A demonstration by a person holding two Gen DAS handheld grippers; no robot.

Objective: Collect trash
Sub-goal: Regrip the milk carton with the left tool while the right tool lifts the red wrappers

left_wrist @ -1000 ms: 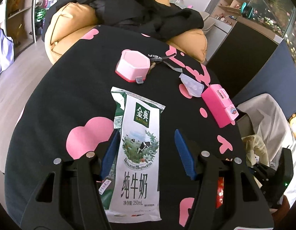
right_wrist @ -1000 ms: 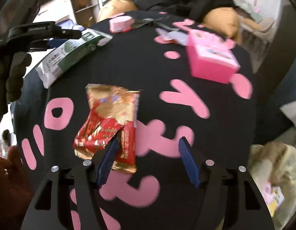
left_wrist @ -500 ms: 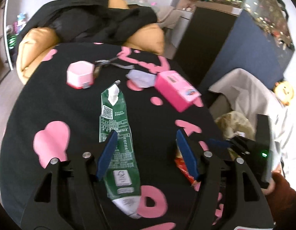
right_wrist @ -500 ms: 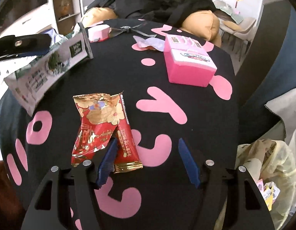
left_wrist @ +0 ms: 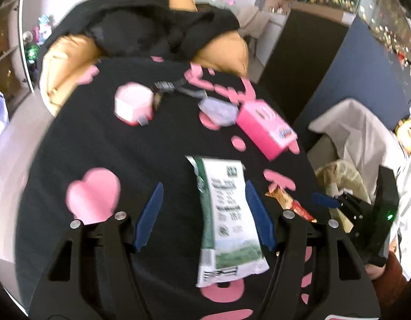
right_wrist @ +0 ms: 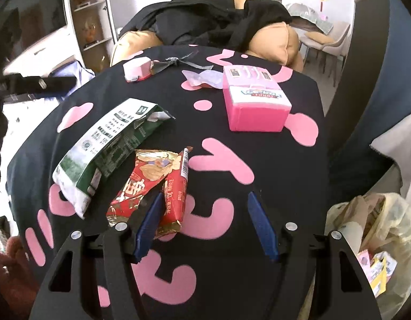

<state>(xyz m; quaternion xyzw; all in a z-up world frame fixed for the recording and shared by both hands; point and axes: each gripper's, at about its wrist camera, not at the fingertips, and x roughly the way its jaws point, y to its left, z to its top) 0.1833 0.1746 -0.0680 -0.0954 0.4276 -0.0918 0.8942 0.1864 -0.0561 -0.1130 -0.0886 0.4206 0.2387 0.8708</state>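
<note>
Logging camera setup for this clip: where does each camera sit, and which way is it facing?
Left wrist: on the left gripper, angled down along its open blue fingers at the milk carton; the right gripper shows at right.
Right wrist: on the right gripper, angled down at the red snack wrapper; a reddish sleeve shows low left.
Shared: carton, wrapper, pink box, trash bag.

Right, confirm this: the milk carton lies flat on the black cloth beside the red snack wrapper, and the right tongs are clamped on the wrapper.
One thing is wrong. In the right wrist view the right tongs stand open; only one fingertip overlaps the red snack wrapper, nothing is clamped. The rest holds: the milk carton lies flat on the black cloth beside the wrapper.
</note>
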